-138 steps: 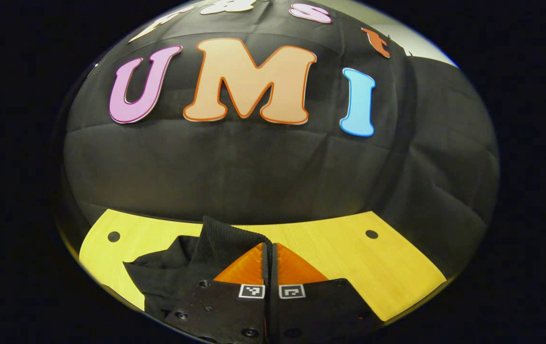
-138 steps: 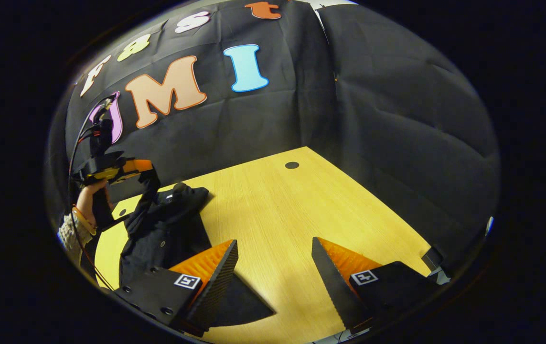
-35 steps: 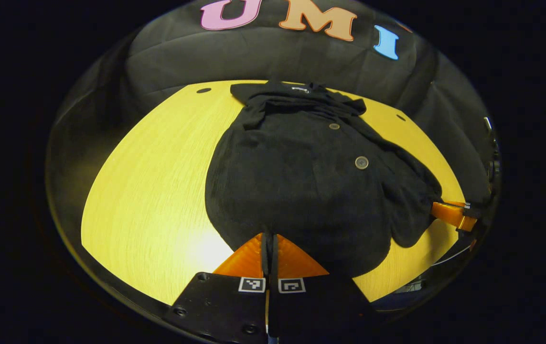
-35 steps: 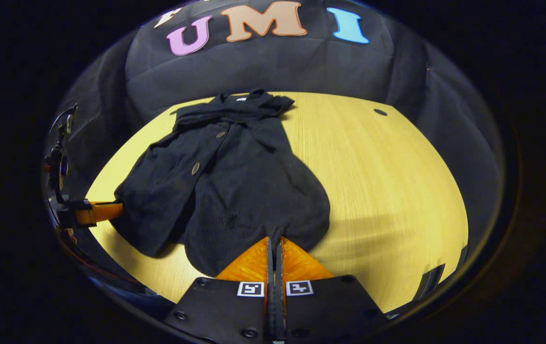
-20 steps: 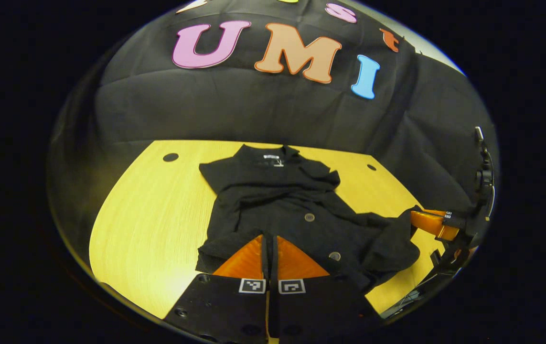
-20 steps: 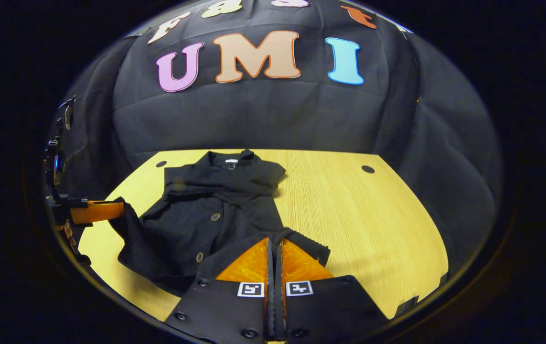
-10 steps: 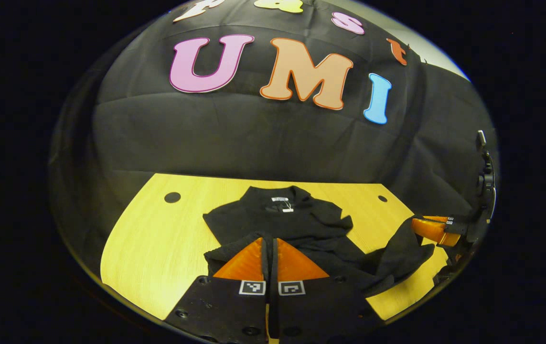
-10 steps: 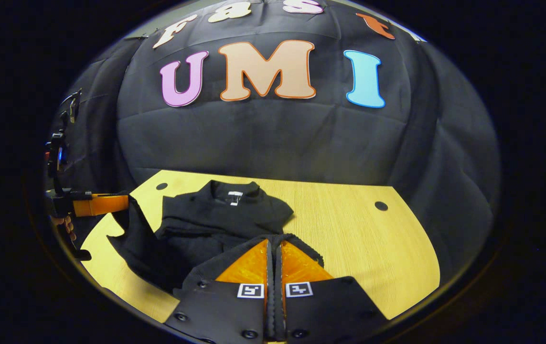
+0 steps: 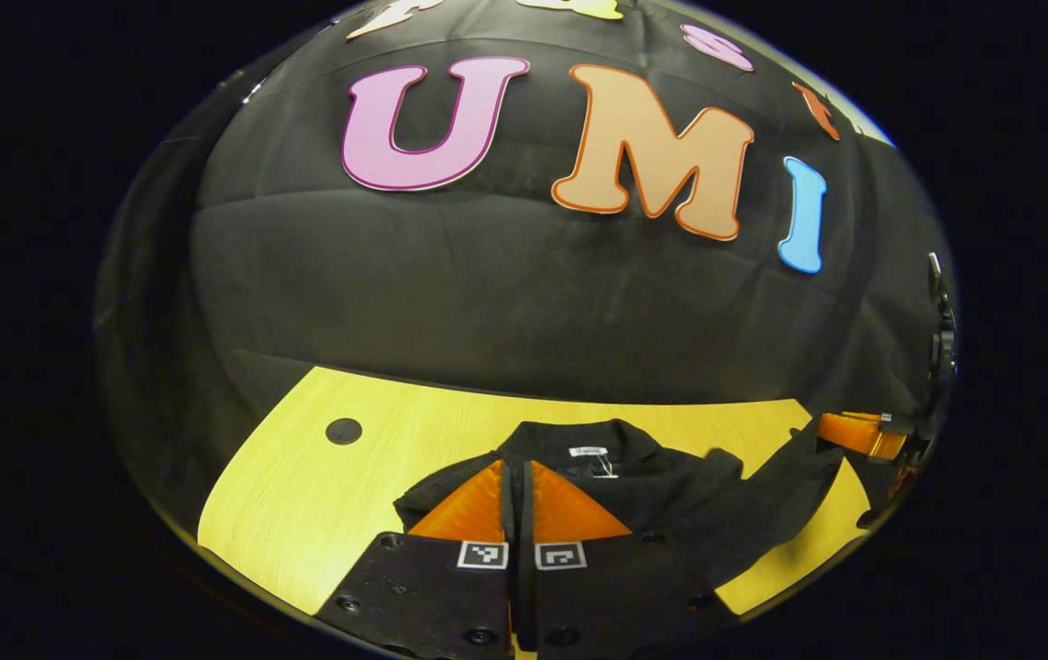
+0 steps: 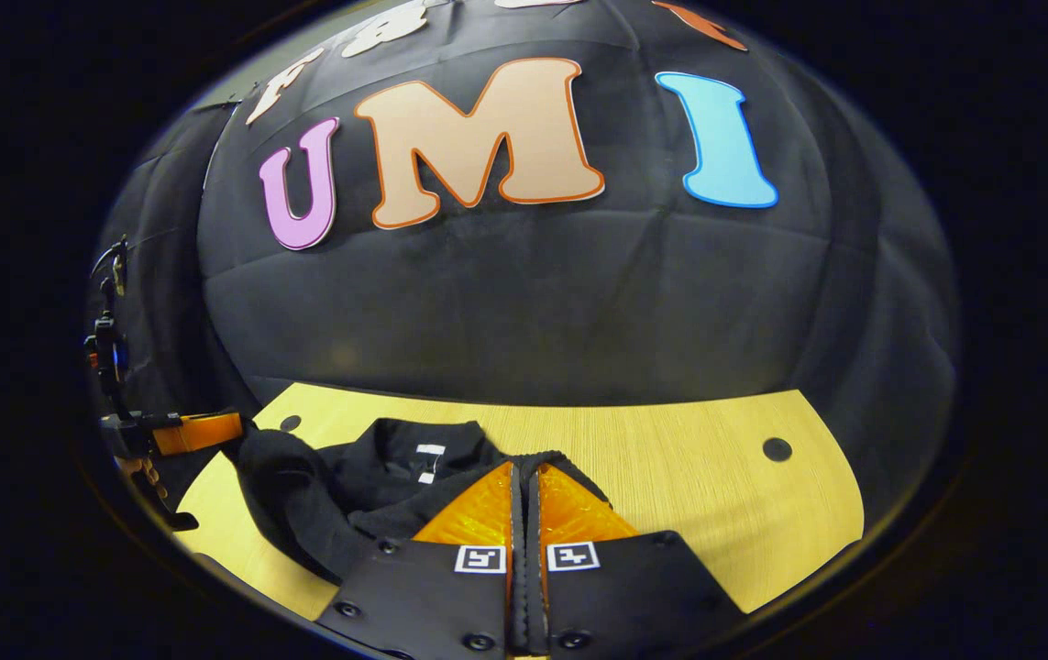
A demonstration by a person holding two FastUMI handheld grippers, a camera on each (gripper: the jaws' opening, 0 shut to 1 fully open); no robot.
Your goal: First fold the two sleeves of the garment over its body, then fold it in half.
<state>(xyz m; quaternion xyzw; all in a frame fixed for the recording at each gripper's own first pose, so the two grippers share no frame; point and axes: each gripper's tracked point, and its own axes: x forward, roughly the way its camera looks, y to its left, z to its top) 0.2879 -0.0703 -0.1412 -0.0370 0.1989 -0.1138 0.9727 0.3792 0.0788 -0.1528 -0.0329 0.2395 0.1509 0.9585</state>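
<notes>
Both tongs, left (image 9: 518, 490) and right (image 10: 524, 495), clamp the black garment's (image 9: 661, 477) hem near its collar above the table (image 10: 698, 477); halving fold nearly complete, release remains.

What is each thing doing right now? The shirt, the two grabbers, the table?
garment: bottom edge lifted and carried toward the collar, half-fold not laid down yet.
left gripper: shut on the garment's edge.
right gripper: shut on the garment's edge.
table: flat, garment partly resting on it.
</notes>
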